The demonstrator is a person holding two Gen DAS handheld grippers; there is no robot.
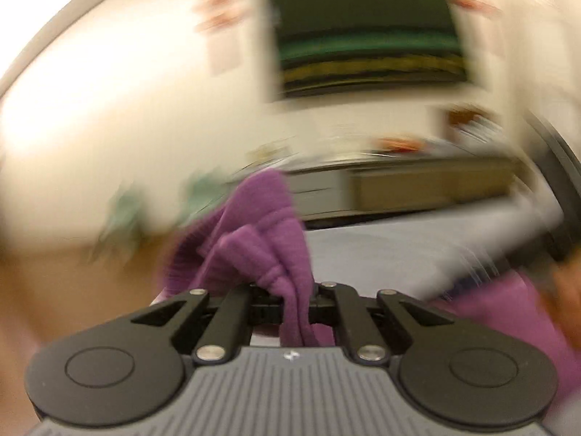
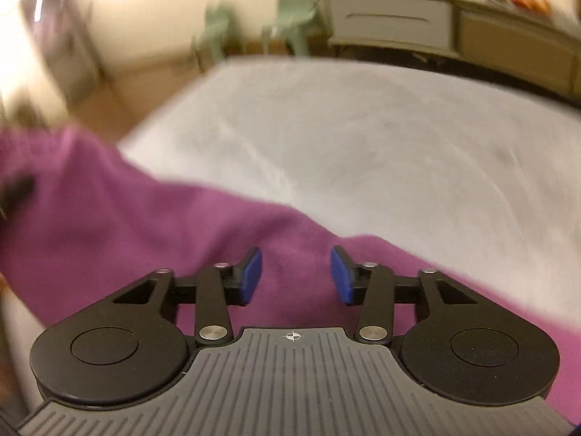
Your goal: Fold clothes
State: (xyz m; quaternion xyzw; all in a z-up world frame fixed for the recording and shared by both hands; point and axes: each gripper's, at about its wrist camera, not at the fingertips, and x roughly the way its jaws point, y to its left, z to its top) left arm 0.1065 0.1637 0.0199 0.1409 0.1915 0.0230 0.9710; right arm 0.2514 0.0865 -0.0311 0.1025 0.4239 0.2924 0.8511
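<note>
Above the near edge of the grey bed [image 2: 363, 152], the left tongs [image 1: 294, 299] are pressed together on a bunched fold of the purple garment [image 1: 261, 239], which rises in ridges from between the pinching tips and also hangs down behind them. More of the same cloth trails off toward the bed's near right corner in the left wrist view. The right tongs [image 2: 296, 276] stand spread, blue pads [image 2: 250, 278] apart with nothing pinched; the purple garment [image 2: 145, 218] lies directly beneath them, draped across the near side of the bed and lifting away past its left edge. Beyond the far side of the bed stands a low cabinet [image 2: 417, 18], with two pale green chairs [image 2: 290, 18] just left of it. Both views are smeared by blur.
</note>
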